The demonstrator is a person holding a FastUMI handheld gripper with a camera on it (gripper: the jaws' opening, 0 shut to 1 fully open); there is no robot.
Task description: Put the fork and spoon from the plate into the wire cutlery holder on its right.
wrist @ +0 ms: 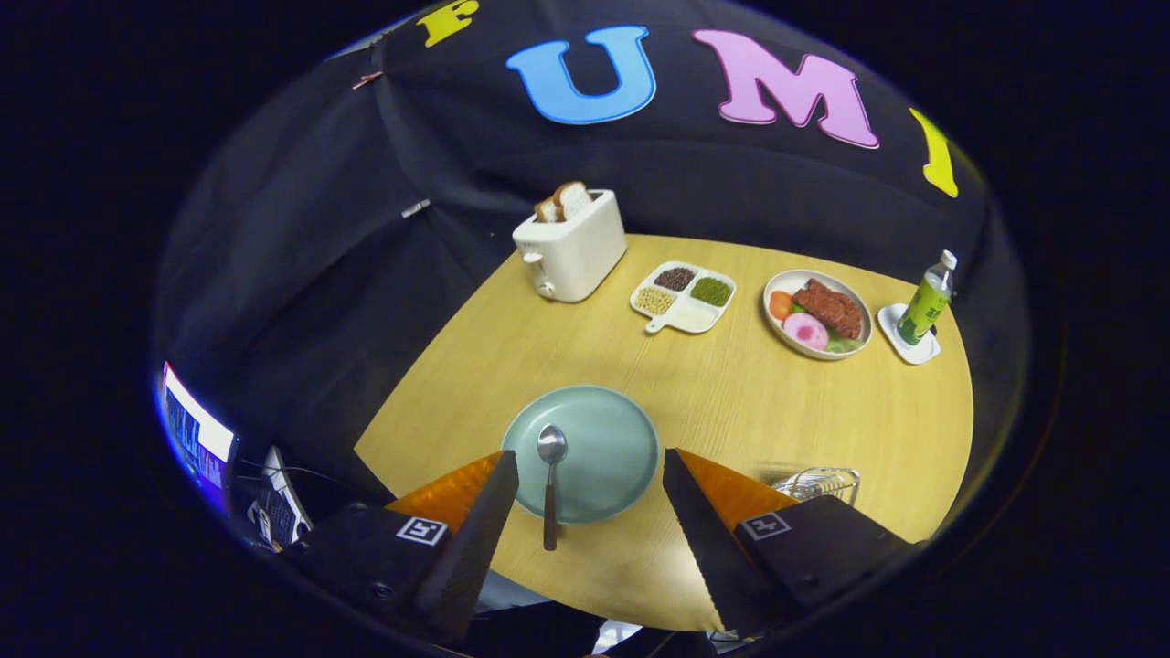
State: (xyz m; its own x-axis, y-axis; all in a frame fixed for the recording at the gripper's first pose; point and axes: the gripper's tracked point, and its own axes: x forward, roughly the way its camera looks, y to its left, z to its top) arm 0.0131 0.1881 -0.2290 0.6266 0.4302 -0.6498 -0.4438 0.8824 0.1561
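Round light-wood desk, black cloth wall behind it. Off the desk's near left edge, a lit screen. Tongs wide open, fingers apart, gripping nothing, hovering over the near edge. Between the fingers: pale green plate with a spoon on it, bowl on the plate, handle overhanging its near rim. Wire cutlery holder just right of the plate, partly behind the right finger. Far edge, left to right: toaster with bread, divided dish of beans, plate of food, green bottle on a coaster.
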